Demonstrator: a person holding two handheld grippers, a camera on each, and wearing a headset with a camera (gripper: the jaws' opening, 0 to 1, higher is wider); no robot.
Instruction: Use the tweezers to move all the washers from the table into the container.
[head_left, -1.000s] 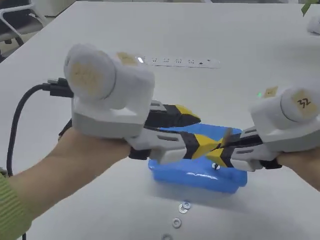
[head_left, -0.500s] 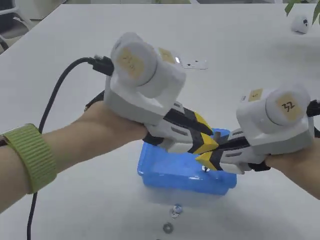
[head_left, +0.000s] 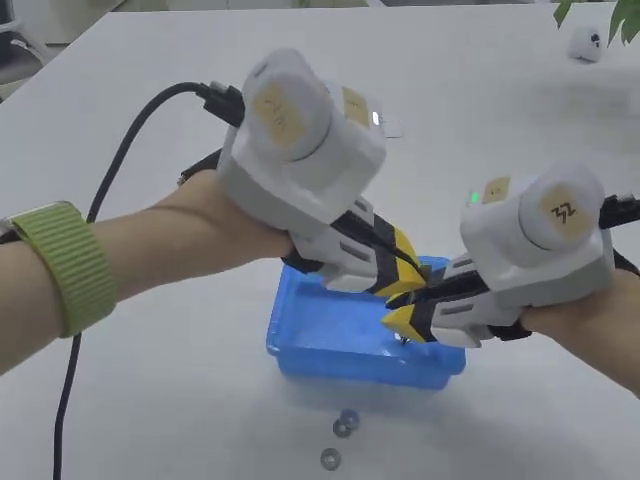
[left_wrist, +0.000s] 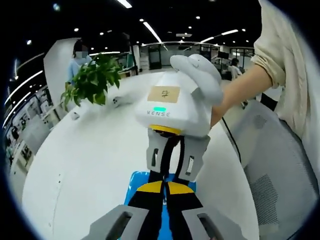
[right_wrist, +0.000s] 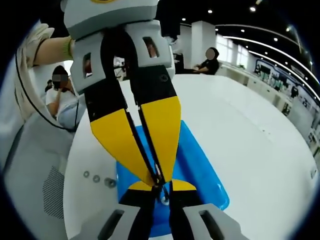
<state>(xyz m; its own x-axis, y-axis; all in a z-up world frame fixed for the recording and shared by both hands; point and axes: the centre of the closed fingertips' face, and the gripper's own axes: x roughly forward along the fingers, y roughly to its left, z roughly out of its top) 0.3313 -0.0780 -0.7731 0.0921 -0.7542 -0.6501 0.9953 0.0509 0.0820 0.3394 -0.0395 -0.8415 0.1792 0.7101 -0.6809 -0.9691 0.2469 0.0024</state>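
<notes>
Left gripper (head_left: 400, 285) pinches the tweezers (right_wrist: 147, 155) over the container's (head_left: 320, 330) near right corner. Right gripper (head_left: 395, 318) meets their tip, its grip unclear. Washers (head_left: 344, 425) lie on open desk (head_left: 150, 400) just off the container's near edge.

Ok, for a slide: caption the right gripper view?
Yellow-jawed left gripper pinches thin dark tweezers over a blue plastic container, three metal washers on the white table beside it.

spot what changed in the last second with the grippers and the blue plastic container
The left gripper tipped up at the back, so it now slants down more steeply toward the blue plastic container. Nothing visibly gripped or released. Unchanged: its tip, shut on thin dark tweezers, still meets the right gripper over the container's right part, and the small round metal washers lie on the white table near it.
</notes>
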